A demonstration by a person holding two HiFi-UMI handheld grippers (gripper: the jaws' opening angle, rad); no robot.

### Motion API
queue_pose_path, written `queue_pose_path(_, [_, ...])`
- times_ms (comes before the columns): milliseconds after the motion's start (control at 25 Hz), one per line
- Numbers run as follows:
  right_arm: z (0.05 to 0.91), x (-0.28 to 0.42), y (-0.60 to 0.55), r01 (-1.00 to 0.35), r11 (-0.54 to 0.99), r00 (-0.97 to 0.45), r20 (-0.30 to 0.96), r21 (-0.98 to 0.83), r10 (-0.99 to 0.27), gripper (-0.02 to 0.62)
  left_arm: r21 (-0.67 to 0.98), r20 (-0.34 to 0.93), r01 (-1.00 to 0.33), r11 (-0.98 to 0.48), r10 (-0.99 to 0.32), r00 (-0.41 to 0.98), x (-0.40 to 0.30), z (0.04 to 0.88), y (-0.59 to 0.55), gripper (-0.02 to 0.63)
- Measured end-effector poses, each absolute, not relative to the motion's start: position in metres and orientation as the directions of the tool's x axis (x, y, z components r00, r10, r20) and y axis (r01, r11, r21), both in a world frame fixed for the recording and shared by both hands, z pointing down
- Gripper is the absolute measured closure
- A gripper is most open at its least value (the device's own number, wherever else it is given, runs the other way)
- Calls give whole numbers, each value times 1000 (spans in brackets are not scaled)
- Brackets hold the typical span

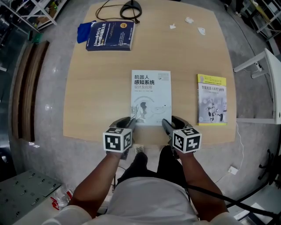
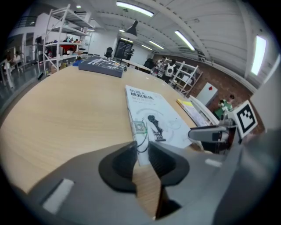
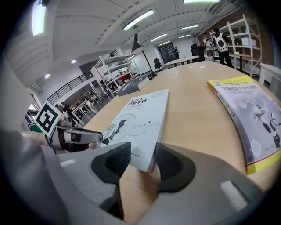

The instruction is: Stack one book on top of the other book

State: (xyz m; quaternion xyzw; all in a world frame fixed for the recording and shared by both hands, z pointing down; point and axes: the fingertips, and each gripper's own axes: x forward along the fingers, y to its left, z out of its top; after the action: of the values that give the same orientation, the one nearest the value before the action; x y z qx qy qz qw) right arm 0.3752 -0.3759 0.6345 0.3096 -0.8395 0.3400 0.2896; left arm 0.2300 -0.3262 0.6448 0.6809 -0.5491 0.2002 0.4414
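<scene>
**Grippers Being Lined Up on White Book's Near Corners**

A white paperback book with black Chinese lettering (image 1: 151,94) is being approached from the near edge of a light wooden table (image 1: 101,88), where it is lying flat and centred. The left gripper (image 1: 128,121) is being held with its jaws partly apart around the book's near left corner. The right gripper (image 1: 170,120) is being held with wider-parted jaws around the near right corner. No firm pinch is being shown by either one, and nothing is being lifted.

A yellow-and-grey paperback book (image 1: 211,99), judged to be the likely landing spot, is lying well apart to the right, close to the table's right edge. A thick dark blue hardback book (image 1: 109,35) is resting at the far left beside a blue cloth (image 1: 83,31).

Several risks are being weighed. If only the cover is being caught and not the whole block of pages, the book may be flipped open on lifting. A thin paperback being held by two corners alone may sag, or slip out if one side is raised faster. A careless landing could leave the yellow-and-grey book nudged toward the edge.

No container is being shown on the table. Only a coiled black cable (image 1: 127,9) and white paper scraps (image 1: 189,20) are lying loose at the far end.
</scene>
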Motion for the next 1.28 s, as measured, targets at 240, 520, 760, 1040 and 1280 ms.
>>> queue_pose_path(240, [638,379,-362,-719,569,-636,709,-400,-305,426,379,757,-925,-19,-569,322,233,645,-313,517])
queue_pose_path(520, [638,389,-331,-717,570,-630,723,-402,-283,426,393,752,-919,-39,-561,346,244,646,-281,518])
queue_pose_path(760, [638,394,-298,-700,578,-642,723,-419,-253,425,397,755,-915,-70,-543,369,247,646,-252,518])
queue_pose_path(1040, [637,399,-261,-691,586,-645,727,-424,-235,426,409,763,-907,-102,-507,401,252,646,-215,522])
queue_pose_path(1280, [638,404,-227,-691,568,-652,725,-447,-223,426,420,767,-899,-121,-481,423,255,647,-185,526])
